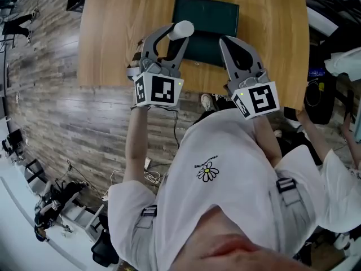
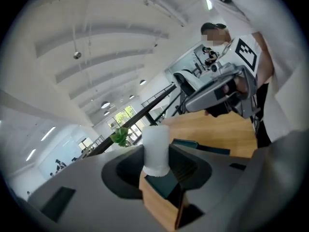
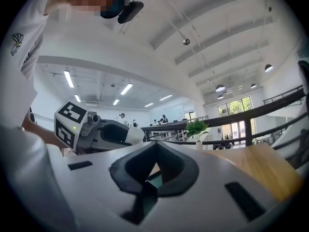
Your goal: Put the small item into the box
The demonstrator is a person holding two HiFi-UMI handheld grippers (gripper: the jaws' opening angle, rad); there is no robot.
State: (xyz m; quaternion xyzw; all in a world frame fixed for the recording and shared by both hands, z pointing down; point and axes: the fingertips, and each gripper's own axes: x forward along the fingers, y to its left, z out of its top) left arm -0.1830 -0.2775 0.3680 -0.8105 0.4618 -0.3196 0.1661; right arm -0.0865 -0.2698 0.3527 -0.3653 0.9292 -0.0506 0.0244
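Pinches the small white cylinder (image 1: 183, 29) in the left gripper (image 1: 174, 34), pads pressing on its sides. Holds it over the near edge of the dark green box (image 1: 208, 13) on the wooden table (image 1: 113, 38). Holds the right gripper (image 1: 227, 43) beside it, jaws pressed together, empty.

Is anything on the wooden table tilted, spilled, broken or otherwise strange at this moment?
Nothing stands out. The dark green rectangular box lies flat on the light wooden table, and nothing is spilled around it. The small white cylinder is not on the table: the left gripper holds it between its jaws, near the box.
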